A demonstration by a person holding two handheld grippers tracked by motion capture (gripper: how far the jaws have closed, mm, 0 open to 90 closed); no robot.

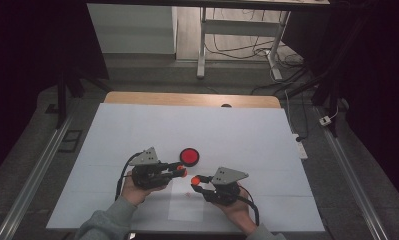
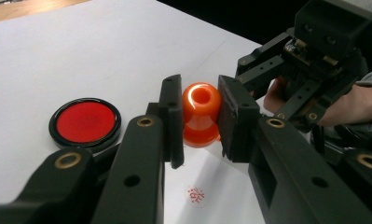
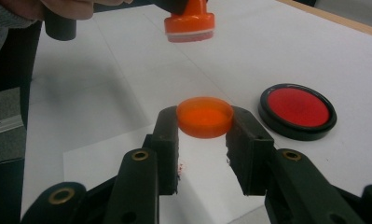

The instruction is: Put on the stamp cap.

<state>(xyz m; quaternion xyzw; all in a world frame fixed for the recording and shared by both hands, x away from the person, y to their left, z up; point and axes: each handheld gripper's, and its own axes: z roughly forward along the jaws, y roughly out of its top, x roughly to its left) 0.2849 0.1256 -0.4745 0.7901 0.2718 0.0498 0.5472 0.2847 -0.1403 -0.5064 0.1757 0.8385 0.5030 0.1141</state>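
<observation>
Now the left hand-held gripper (image 2: 200, 119) is clamped on an orange stamp (image 2: 201, 114), at frame centre in its own view; the right hand-held gripper (image 3: 204, 140) is clamped on the stamp's orange cap (image 3: 205, 116) — held apart below the stamp; a red ink pad (image 1: 189, 156) lies on the worktop (image 1: 237, 130) just above both in the high view.

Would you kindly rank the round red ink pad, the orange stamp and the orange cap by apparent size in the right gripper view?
1. Round red ink pad in its black case
2. Orange plastic cap, nearer the camera, so unsure
3. Orange stamp, partly cut off and farther away
</observation>
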